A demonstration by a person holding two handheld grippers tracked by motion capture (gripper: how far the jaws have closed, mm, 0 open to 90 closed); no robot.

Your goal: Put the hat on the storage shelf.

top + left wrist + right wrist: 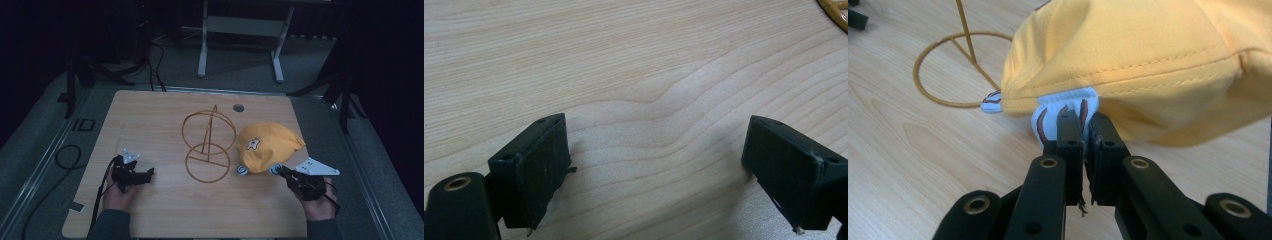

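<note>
Yellow fabric cap (270, 146) with a small white cartoon patch lies just ahead of your right tongs (278, 171), and they already have it: the jaws are pressed together on a white, brown-striped tab (1063, 112) at the cap's near rim, as the right gripper view shows. From those tongs the cap's dome bulges away and to the upper right, with its longer side running across your line of sight; a second white tab (242, 170) pokes out at the rim to the left of your grip.

Beyond that tab, left of the right tongs, stands the gold wire stand (208, 147), two rings joined by a slanted rod, its lower ring flat on the wooden table (150, 210). I judge the cap is headed there, so the move turns on carrying it leftward and over the upper ring.

Your left tongs (150, 173) rest well apart from the cap, jaws spread with nothing between them, nearer the stand's left side.

How much of the tab the pads have caught is hidden under the cap's rim.
</note>
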